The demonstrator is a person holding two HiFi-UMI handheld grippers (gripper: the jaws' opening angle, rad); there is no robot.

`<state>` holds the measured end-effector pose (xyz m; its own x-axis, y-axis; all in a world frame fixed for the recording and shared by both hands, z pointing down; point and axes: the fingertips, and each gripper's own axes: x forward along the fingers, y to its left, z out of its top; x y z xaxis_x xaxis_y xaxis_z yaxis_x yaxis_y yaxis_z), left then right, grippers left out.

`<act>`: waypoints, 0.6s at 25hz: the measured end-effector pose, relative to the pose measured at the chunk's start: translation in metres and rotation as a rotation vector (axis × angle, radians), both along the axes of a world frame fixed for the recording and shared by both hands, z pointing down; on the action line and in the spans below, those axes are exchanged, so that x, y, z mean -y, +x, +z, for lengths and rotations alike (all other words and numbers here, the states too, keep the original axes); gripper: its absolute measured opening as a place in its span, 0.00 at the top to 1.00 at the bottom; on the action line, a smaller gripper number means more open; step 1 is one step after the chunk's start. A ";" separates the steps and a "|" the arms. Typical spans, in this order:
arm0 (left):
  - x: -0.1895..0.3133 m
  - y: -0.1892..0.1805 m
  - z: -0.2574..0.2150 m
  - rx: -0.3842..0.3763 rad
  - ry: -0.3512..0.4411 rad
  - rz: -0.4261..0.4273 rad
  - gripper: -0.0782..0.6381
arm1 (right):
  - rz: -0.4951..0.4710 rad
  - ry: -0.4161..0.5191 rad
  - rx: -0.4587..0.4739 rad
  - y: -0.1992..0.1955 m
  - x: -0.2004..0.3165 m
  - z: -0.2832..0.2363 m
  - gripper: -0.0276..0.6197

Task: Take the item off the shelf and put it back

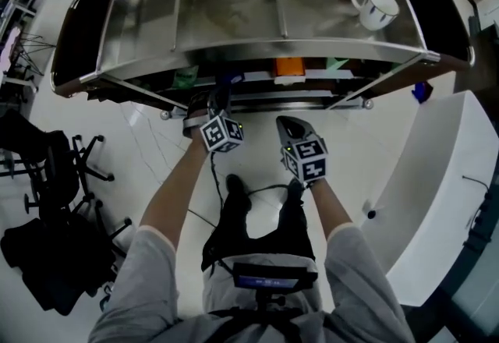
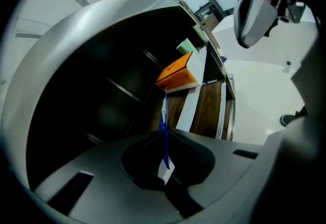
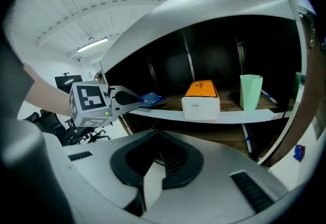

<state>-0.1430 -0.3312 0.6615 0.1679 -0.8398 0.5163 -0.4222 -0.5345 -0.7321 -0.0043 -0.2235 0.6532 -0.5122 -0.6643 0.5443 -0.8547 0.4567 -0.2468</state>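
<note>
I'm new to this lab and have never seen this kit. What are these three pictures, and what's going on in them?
There is no robot here. A person holds a two-jaw gripper in each hand, and the cubes with square markers are part of those grippers. The head view comes from a camera on the person's head, looking down at a metal shelf unit with white mugs on top. The other two views come from cameras that ride on the grippers. On the lower shelf stand an orange-topped box and a pale green cup. The left gripper is shut on a thin blue packet. The right gripper is shut with nothing in it.
</note>
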 end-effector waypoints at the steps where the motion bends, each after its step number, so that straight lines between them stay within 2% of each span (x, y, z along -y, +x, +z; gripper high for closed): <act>1: 0.004 0.001 0.003 0.020 0.007 0.012 0.88 | -0.002 0.000 0.001 -0.001 0.002 0.004 0.94; 6: 0.018 0.007 0.018 0.113 0.057 0.074 0.88 | -0.015 0.010 0.016 -0.016 0.014 0.016 0.94; 15: 0.034 0.017 0.041 0.185 0.071 0.128 0.88 | -0.004 0.023 0.034 -0.024 0.031 0.030 0.94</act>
